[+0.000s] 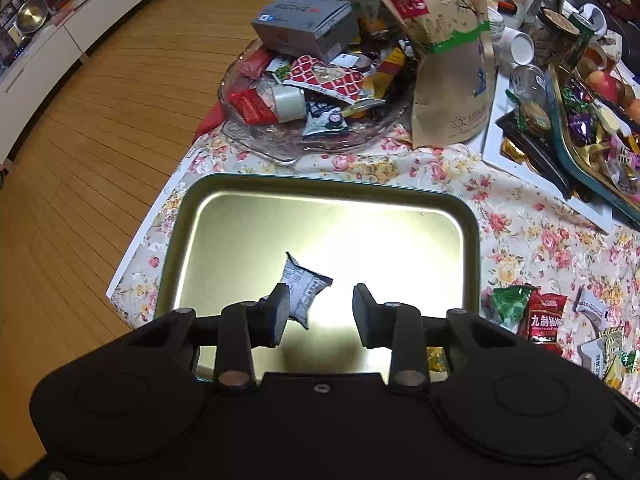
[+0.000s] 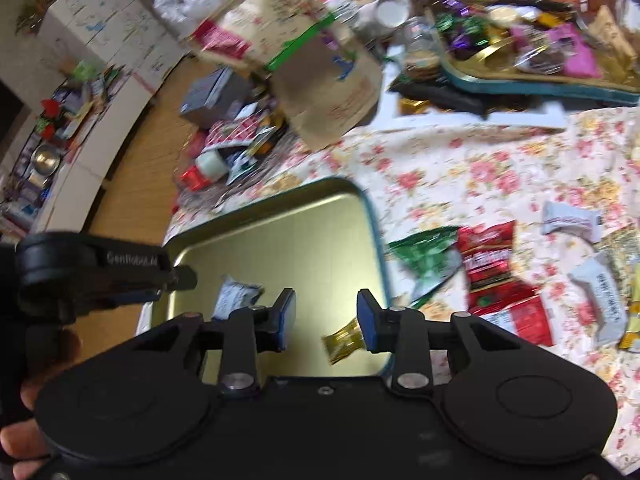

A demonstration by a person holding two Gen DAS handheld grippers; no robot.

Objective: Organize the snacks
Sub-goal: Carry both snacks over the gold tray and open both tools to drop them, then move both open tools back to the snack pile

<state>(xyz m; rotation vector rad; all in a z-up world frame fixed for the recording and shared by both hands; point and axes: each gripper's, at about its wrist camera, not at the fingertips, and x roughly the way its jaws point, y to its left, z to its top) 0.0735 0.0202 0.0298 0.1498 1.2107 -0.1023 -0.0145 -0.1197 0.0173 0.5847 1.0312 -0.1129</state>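
Note:
A shiny gold metal tray (image 1: 224,216) lies on the floral tablecloth (image 1: 500,208). A small grey-white snack packet (image 1: 304,288) lies in it, just past my left gripper (image 1: 320,312), which is open and empty above the tray. In the right wrist view my right gripper (image 2: 326,316) is open over the tray (image 2: 320,232); a gold-wrapped candy (image 2: 344,340) lies by its right finger, and the grey-white packet (image 2: 234,298) lies to the left. Loose snacks lie right of the tray: a green packet (image 2: 428,258), a red packet (image 2: 492,276), white packets (image 2: 570,222).
A glass dish (image 1: 280,148) piled with snacks and a grey box (image 1: 304,26) stands behind the tray. A tall brown paper bag (image 1: 444,52) stands beside it. A teal tray (image 1: 580,172) of sweets sits at the right. The table's left edge drops to a wooden floor (image 1: 100,160).

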